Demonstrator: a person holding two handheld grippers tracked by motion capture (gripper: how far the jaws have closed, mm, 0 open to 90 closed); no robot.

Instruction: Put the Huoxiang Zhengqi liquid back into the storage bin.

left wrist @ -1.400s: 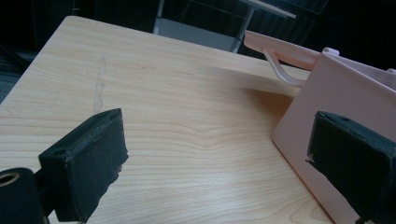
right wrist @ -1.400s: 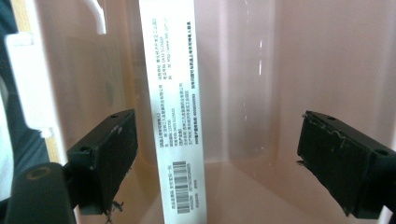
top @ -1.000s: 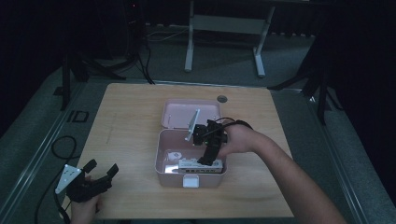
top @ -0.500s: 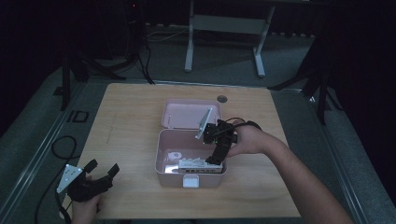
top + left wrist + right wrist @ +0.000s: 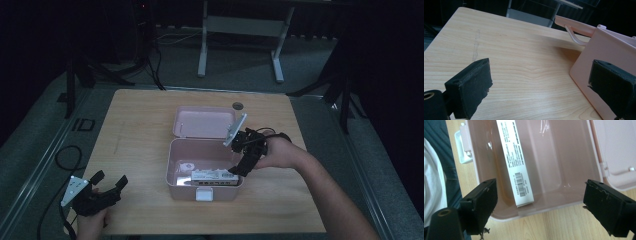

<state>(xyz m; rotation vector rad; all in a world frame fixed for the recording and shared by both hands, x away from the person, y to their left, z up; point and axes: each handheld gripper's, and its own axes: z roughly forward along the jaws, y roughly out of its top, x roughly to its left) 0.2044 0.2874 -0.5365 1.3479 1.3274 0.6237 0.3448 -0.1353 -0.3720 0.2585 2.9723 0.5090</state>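
Your right gripper (image 5: 243,159) hangs with jaws spread and empty over the right rim of the open pink box (image 5: 175,170), just above the white carton (image 5: 214,176) lying along its front wall. Your left gripper (image 5: 102,190), also spread wide, rests on the bench (image 5: 140,120) well left of the box.

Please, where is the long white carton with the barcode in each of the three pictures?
High view: the long white carton with the barcode lies inside the pink plastic box, along its near wall.
Left gripper view: the carton is not seen; the box's outer wall stands at right.
Right gripper view: carton upper left of centre, between the open jaws.
Shared landmark: the pink box.
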